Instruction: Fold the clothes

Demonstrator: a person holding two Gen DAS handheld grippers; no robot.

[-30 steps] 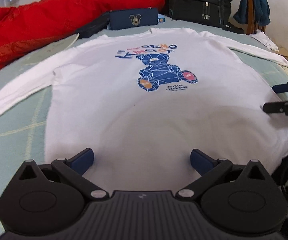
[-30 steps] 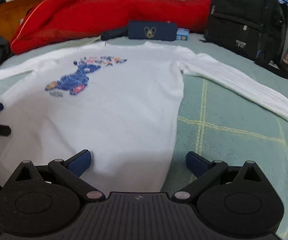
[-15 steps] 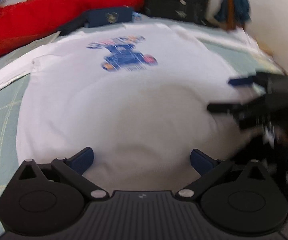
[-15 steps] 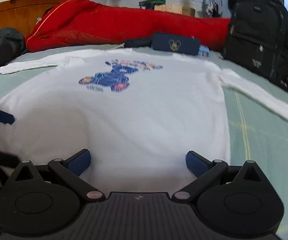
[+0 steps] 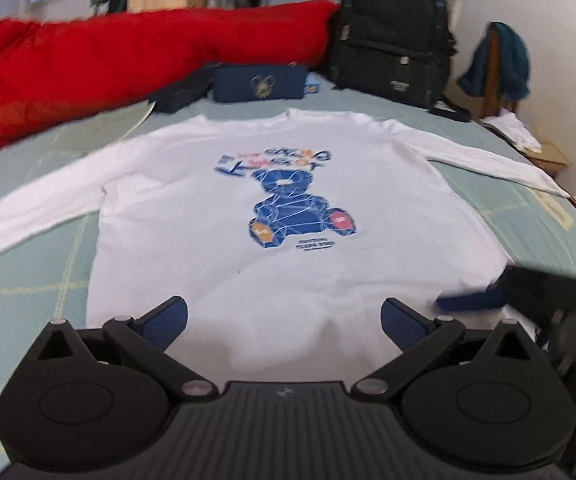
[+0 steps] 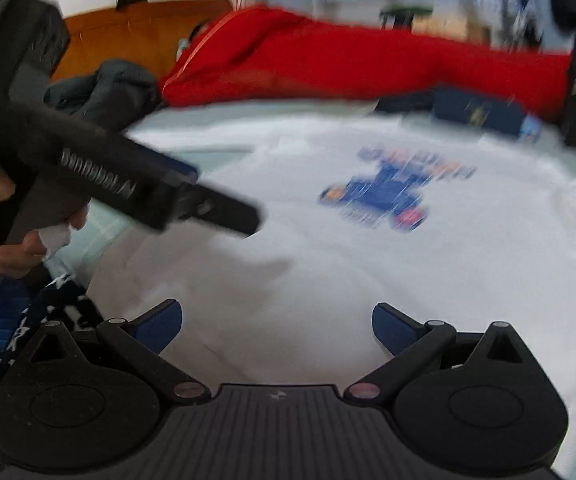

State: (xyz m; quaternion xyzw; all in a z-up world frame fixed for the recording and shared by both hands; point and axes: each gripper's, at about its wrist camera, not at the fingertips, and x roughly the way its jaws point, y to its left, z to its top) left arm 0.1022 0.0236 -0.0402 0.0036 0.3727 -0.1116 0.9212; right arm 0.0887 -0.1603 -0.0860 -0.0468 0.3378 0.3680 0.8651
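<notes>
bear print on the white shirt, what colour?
Mostly dark blue with orange and red paw patches, on the white long-sleeved shirt. Left wrist view shows it best.

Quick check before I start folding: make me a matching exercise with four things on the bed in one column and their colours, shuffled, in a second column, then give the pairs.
Things:
1. long-sleeved shirt
2. quilt
3. backpack
4. pencil case with a mouse-head logo

Colours:
A. black
B. navy blue
C. white with a blue bear print
D. red

Pairs: 1-C, 2-D, 3-A, 4-B
</notes>
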